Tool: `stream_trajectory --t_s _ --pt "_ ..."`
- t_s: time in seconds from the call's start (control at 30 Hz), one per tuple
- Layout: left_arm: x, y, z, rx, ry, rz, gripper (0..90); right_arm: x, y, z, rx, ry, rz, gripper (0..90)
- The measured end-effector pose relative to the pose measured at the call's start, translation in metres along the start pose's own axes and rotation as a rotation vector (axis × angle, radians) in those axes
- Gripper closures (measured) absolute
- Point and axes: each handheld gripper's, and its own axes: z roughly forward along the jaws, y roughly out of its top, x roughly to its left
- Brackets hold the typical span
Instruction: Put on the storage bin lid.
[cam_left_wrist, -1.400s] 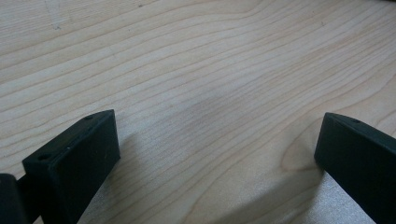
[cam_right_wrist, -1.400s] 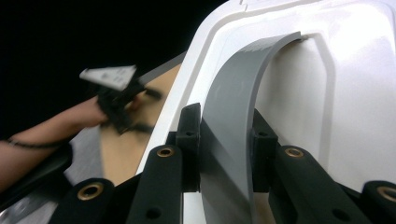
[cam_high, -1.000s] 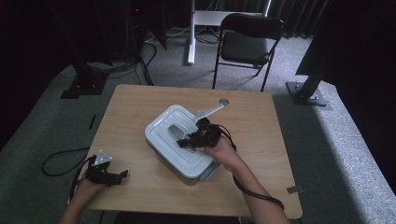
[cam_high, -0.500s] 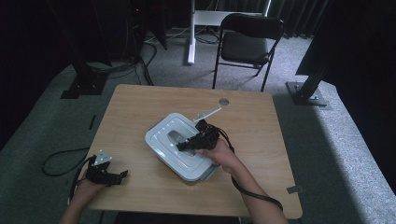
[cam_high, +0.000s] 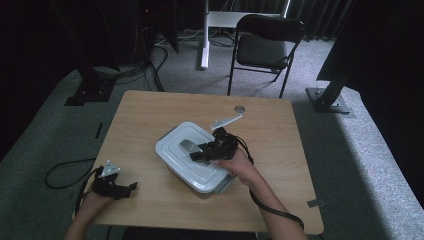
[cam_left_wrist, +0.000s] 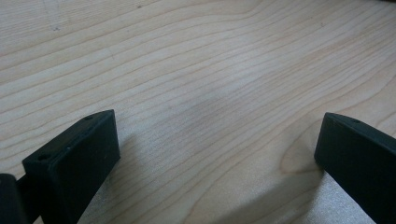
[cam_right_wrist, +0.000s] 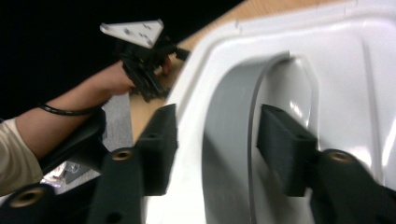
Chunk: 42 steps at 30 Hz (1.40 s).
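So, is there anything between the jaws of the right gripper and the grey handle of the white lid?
Nothing visible. In the right gripper view, the right gripper straddles the grey handle on the white lid. Its jaws have just been opening, and they now stand apart on either side of the handle with a gap, nothing else between them.

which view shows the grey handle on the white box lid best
The right gripper view: the grey handle runs close up between the right gripper's open jaws, which have just been opening, neither pressing on it. The high view shows it small on the lid, partly behind that gripper. The left gripper view faces bare table.
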Motion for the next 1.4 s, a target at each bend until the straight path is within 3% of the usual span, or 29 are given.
stream_trajectory --t_s 0.23,0.3,0.4,0.43,0.47,0.53,0.6,0.67,0.7,0.77,0.9,1.03,1.2,1.4 --pt "-0.002 0.001 0.001 0.004 0.017 -0.013 0.4 -0.001 0.005 -0.027 -0.067 -0.073 -0.021 31.6" --pt "-0.004 0.004 -0.001 0.004 0.032 -0.023 0.4 -0.010 0.005 -0.040 -0.097 -0.123 -0.004 26.1" --pt "-0.009 0.009 -0.004 -0.017 0.039 -0.042 0.4 -0.024 0.003 -0.052 -0.134 -0.123 0.018 14.7" --pt "-0.009 0.009 -0.004 -0.017 0.039 -0.042 0.4 -0.024 0.003 -0.052 -0.134 -0.123 0.018 14.7" --pt "-0.013 0.013 -0.006 -0.027 0.045 -0.053 0.4 -0.027 0.003 -0.055 -0.139 -0.146 0.011 14.1" --pt "-0.017 0.019 -0.009 -0.039 0.058 -0.055 0.4 -0.037 0.002 -0.062 -0.163 -0.251 -0.008 14.1" --pt "-0.023 0.026 -0.012 -0.045 0.077 -0.032 0.3 -0.048 0.000 -0.067 -0.185 -0.303 0.010 14.2" --pt "-0.029 0.034 -0.016 -0.060 0.074 -0.019 0.3 -0.054 -0.001 -0.069 -0.194 -0.324 0.021 14.2" --pt "-0.032 0.037 -0.017 -0.066 0.061 -0.021 0.3 -0.070 -0.004 -0.070 -0.199 -0.382 0.043 14.1" --pt "-0.039 0.043 -0.017 -0.081 0.043 -0.016 0.3 -0.082 -0.008 -0.069 -0.198 -0.405 0.078 14.1" --pt "-0.055 0.054 -0.013 -0.094 0.010 0.000 0.3 -0.102 -0.018 -0.062 -0.172 -0.451 0.101 14.1" --pt "-0.065 0.063 -0.007 -0.099 -0.004 -0.003 0.3 -0.114 -0.027 -0.053 -0.133 -0.468 0.110 14.1" --pt "-0.073 0.073 0.002 -0.109 -0.010 0.000 0.3 -0.126 -0.044 -0.043 -0.093 -0.473 0.156 14.1" --pt "-0.078 0.082 0.014 -0.104 -0.022 0.014 0.3 -0.127 -0.066 -0.026 -0.014 -0.371 0.185 14.1"
